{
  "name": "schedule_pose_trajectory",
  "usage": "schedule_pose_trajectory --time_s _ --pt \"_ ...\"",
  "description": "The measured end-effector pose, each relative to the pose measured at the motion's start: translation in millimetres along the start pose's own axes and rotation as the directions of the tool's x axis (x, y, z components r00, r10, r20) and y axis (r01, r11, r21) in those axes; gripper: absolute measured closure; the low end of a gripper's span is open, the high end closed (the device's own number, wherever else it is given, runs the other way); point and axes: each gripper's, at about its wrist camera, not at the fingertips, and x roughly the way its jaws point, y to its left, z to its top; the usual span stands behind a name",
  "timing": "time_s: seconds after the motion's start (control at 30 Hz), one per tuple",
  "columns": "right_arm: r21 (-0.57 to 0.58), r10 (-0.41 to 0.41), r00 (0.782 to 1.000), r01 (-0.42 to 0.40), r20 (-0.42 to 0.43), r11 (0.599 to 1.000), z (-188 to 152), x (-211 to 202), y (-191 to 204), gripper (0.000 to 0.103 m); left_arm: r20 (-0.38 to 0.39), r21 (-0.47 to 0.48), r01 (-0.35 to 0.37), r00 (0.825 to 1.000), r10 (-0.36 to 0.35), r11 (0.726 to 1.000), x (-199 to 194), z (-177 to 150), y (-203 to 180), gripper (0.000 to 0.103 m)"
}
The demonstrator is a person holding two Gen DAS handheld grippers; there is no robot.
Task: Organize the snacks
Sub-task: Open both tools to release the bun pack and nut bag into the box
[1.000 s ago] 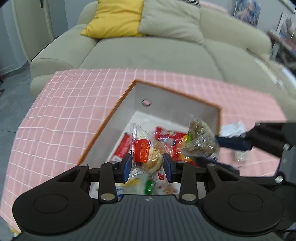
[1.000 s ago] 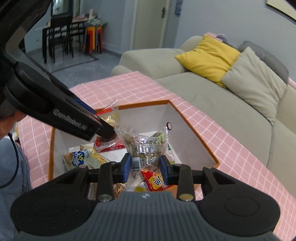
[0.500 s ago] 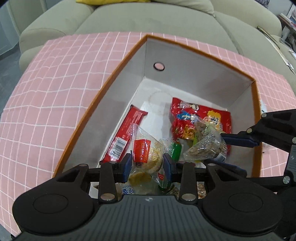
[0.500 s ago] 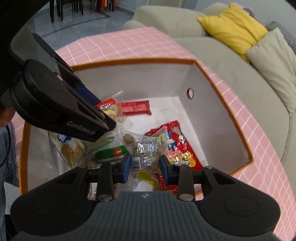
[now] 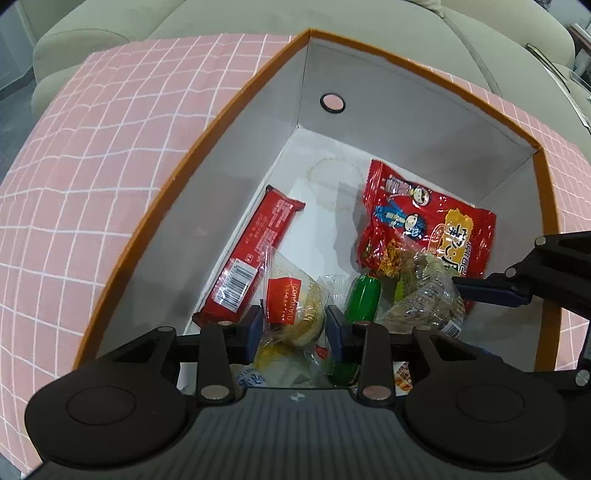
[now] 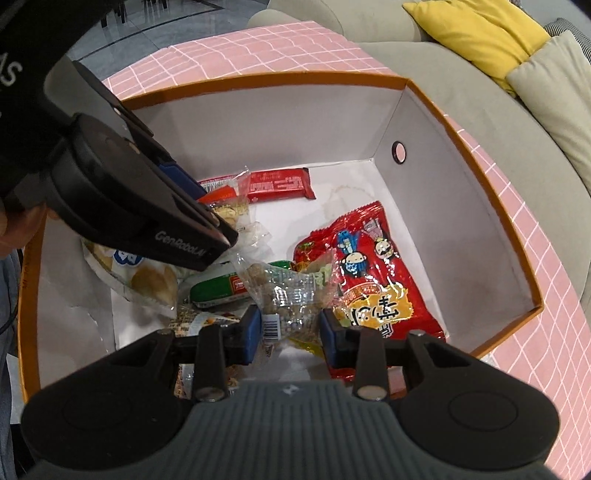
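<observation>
An orange-rimmed box (image 5: 236, 99) with white walls stands on the pink checked cloth. My left gripper (image 5: 293, 326) is shut on a clear pastry packet with a red label (image 5: 291, 306), low inside the box. My right gripper (image 6: 290, 328) is shut on a clear packet of brownish snacks (image 6: 284, 295), also low inside the box; it shows in the left wrist view (image 5: 428, 295) too. In the box lie a red bar (image 5: 255, 258), a big red cartoon bag (image 5: 424, 225) and a green sausage stick (image 5: 362, 299).
A beige sofa (image 6: 461, 92) with a yellow cushion (image 6: 476, 33) stands behind the table. A cracker bag (image 6: 147, 277) lies at the box's near left. The pink cloth (image 5: 92, 166) surrounds the box. The box wall has a round hole (image 5: 332, 102).
Both grippers have come down from above the box rim into the box, each still holding its packet. The packets now sit close to the snacks on the bottom.
</observation>
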Motion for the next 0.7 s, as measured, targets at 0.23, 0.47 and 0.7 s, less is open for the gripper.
schedule_pose_trajectory --time_s 0.23,0.47,0.7 --pt "0.014 0.006 1.0 -0.006 0.006 1.0 -2.7 -1.2 -2.1 0.066 -0.001 0.005 -0.006 1.0 0.006 1.0 -0.1 -2.4 -2.5 0.059" --pt "0.011 0.003 1.0 -0.003 0.012 1.0 -3.4 -8.0 -2.1 0.062 0.007 0.011 -0.024 1.0 0.024 1.0 -9.8 -3.7 -4.2 0.054" --pt "0.016 0.0 1.0 -0.001 0.029 1.0 -2.6 -21.3 -2.6 0.042 0.04 0.022 -0.043 0.998 0.042 0.999 -29.3 -5.1 -7.4 0.043"
